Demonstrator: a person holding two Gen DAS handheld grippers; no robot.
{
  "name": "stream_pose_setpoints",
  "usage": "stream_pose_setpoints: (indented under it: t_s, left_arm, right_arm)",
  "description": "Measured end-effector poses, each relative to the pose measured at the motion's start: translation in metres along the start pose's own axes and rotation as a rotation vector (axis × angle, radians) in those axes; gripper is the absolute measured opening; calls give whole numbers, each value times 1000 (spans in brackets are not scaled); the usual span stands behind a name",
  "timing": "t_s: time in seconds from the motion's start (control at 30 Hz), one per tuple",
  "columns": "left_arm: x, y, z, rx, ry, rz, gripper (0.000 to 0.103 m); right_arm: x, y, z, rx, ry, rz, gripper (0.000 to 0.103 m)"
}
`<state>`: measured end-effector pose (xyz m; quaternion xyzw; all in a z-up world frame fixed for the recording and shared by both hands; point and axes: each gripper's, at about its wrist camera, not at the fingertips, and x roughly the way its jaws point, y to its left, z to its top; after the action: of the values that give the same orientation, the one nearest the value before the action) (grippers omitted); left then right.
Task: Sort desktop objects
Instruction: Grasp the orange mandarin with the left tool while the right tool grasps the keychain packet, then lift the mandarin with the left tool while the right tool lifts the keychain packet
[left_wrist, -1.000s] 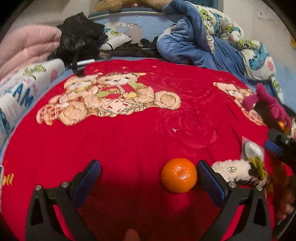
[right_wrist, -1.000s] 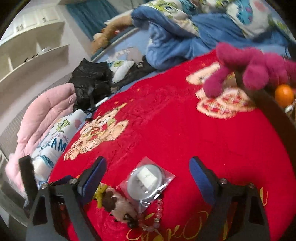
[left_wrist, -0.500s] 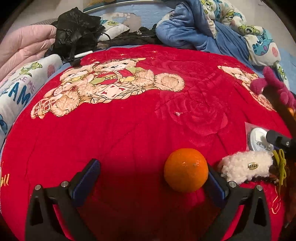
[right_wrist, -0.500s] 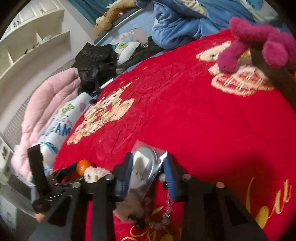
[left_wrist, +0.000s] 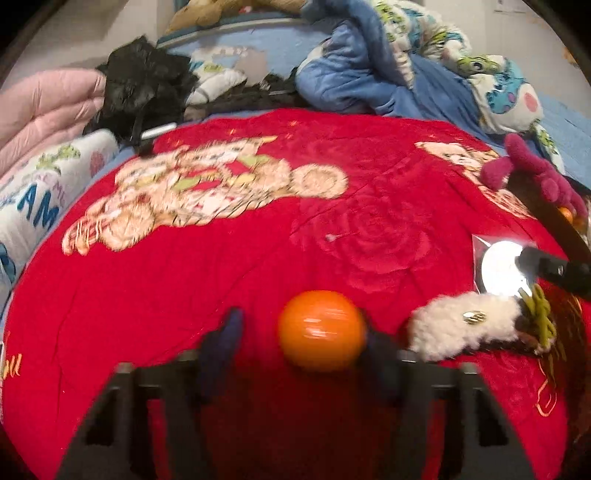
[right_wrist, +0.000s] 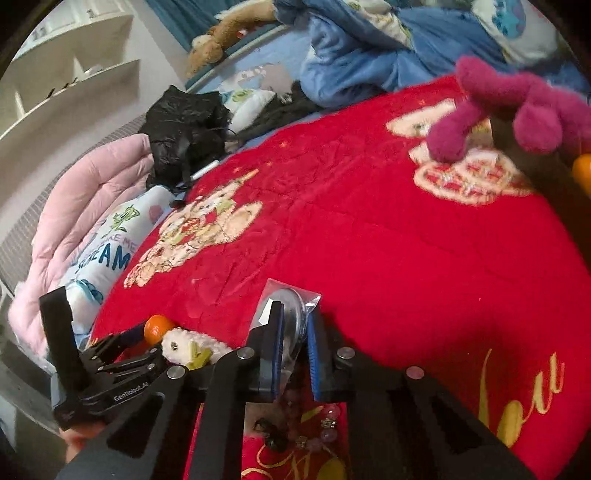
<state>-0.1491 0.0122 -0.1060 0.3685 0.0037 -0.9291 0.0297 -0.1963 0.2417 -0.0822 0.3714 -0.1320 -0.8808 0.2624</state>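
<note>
In the left wrist view an orange mandarin (left_wrist: 320, 329) lies on the red blanket between my left gripper's (left_wrist: 301, 332) fingers; the right finger touches it and the left finger is a short gap away, blurred by motion. It also shows small in the right wrist view (right_wrist: 158, 328). My right gripper (right_wrist: 294, 328) is shut on a silver round tin in a clear plastic bag (right_wrist: 291, 314), which also shows in the left wrist view (left_wrist: 502, 267). A white fluffy plush (left_wrist: 469, 328) lies just right of the mandarin.
A magenta plush toy (right_wrist: 509, 107) hangs over a dark box edge at right, with another mandarin (right_wrist: 583, 170) behind it. A bead bracelet (right_wrist: 321, 432) lies under the right gripper. Blue bedding (left_wrist: 369, 70), a black bag (left_wrist: 144, 81) and pink quilt (left_wrist: 40, 107) ring the blanket.
My left gripper's fingers have closed in from wide open around the mandarin. My right gripper closed on the bagged tin and has lifted its front edge.
</note>
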Motion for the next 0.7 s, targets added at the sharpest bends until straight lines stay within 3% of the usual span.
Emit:
stream_pose_setpoints:
  t_s: [0.1,0.23,0.4,0.53,0.7]
  left_arm:
    - [-4,1,-1,-2,-22,4,39]
    - [-9,14,-2,-64,-42,-58,38]
    - [-21,16,-7,-87,-90,-79,37]
    - [-35,19,-11,-104,-146,-93,37]
    - [-43,17,-15,-92,-145,-125,37]
  right_arm:
    - [-10,2,0,-7,-44,-22,10]
    - [-24,-4,0,38,-92,-6,9]
    - [-36,-7,-2,69,-113,-8,9]
    - [-43,-2,-3,52,-120,-24,9]
    - [-56,8,-6,3,-152,-70,9]
